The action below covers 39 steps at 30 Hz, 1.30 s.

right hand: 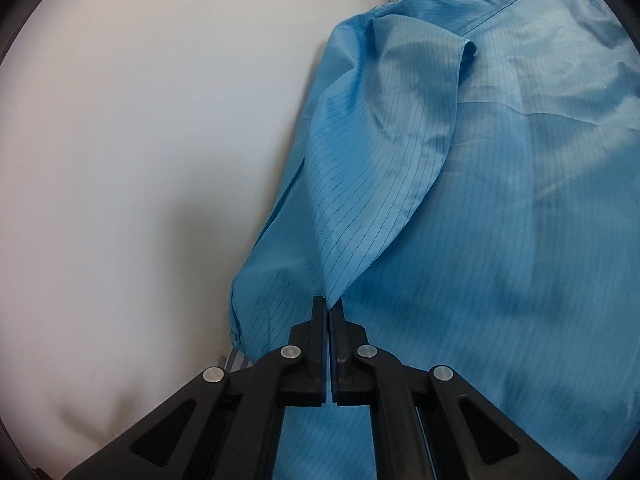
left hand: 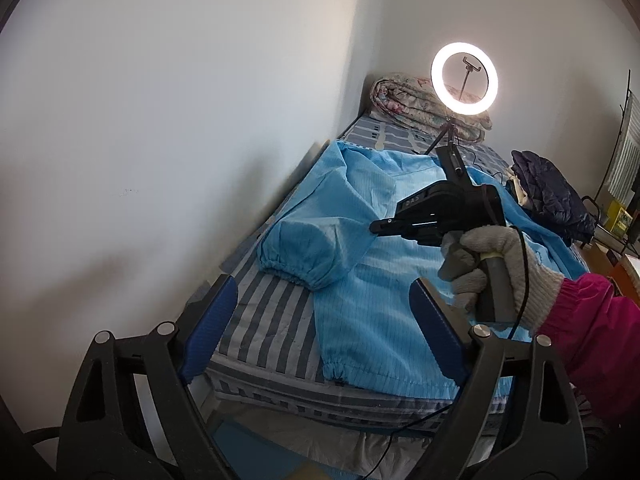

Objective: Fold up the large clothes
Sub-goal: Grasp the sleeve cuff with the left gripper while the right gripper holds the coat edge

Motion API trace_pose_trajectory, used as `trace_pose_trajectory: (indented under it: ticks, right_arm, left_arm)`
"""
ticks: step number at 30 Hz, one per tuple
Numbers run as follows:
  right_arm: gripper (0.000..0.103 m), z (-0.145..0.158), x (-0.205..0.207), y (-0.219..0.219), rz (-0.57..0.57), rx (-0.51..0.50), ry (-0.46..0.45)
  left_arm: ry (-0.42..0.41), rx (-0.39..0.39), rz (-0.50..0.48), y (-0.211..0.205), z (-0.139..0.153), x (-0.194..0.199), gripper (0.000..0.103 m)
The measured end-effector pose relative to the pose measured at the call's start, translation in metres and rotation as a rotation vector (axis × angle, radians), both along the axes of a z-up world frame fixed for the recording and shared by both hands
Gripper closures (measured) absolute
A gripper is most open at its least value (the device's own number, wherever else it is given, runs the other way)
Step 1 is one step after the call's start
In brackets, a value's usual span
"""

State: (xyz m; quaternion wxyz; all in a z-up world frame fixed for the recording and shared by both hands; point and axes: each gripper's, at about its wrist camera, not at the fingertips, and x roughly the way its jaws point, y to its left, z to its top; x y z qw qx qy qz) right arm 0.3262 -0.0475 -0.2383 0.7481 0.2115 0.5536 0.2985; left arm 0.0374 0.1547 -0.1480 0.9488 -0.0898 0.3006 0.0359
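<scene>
A large light-blue pinstriped garment (left hand: 372,280) lies spread on a striped bed (left hand: 272,320). Its left sleeve (left hand: 304,252), with an elastic cuff, lies folded over near the wall. My left gripper (left hand: 324,300) is open and empty, held above the near end of the bed with its blue pads (left hand: 208,320) wide apart. The right gripper (left hand: 384,226), held by a gloved hand, sits over the sleeve. In the right wrist view my right gripper (right hand: 329,304) is shut on a lifted fold of the sleeve (right hand: 380,168), above the garment's body (right hand: 520,240).
A white wall (left hand: 160,120) runs along the bed's left side. A lit ring light (left hand: 464,78) on a tripod stands at the far end before a folded quilt (left hand: 408,100). A dark jacket (left hand: 548,196) lies at the right. A cable (left hand: 392,440) hangs below the bed's near edge.
</scene>
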Motion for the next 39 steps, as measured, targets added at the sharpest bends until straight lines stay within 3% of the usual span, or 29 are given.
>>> trace_pose_trajectory:
  ticks: [5, 12, 15, 18, 22, 29, 31, 34, 36, 39]
  right_arm:
    - [0.103, -0.004, -0.014, -0.025, 0.017, -0.101, -0.037]
    - [0.103, -0.033, -0.025, -0.048, 0.012, -0.173, -0.043]
    - [0.103, -0.033, -0.025, -0.052, 0.013, -0.184, -0.062]
    - [0.101, -0.041, -0.025, -0.056, 0.034, -0.16, -0.097]
    - [0.081, -0.038, -0.034, -0.065, 0.01, -0.183, -0.136]
    - [0.081, -0.013, -0.053, -0.076, 0.065, -0.131, -0.214]
    - [0.081, -0.014, -0.058, -0.071, 0.088, -0.136, -0.211]
    - [0.081, -0.024, -0.06, -0.06, 0.119, -0.144, -0.198]
    - [0.081, -0.032, -0.061, -0.05, 0.136, -0.153, -0.184]
    - [0.081, -0.041, -0.065, -0.038, 0.164, -0.148, -0.157]
  left_arm:
    - [0.028, 0.004, -0.054, -0.009, -0.003, 0.005, 0.013]
    - [0.131, -0.129, -0.126, -0.018, -0.011, 0.052, 0.014]
    - [0.192, -0.197, -0.125, -0.015, -0.019, 0.085, 0.025]
    - [0.269, -0.298, -0.1, -0.002, -0.04, 0.119, 0.028]
    - [0.36, -0.342, -0.025, 0.013, -0.072, 0.154, 0.031]
    - [0.465, -0.427, 0.048, 0.029, -0.117, 0.184, 0.031]
    - [0.492, -0.444, 0.049, 0.029, -0.127, 0.19, 0.04]
    - [0.517, -0.4, 0.056, 0.026, -0.132, 0.197, 0.056]
    - [0.525, -0.366, 0.069, 0.025, -0.134, 0.2, 0.079]
    - [0.512, -0.342, 0.097, 0.029, -0.133, 0.199, 0.094]
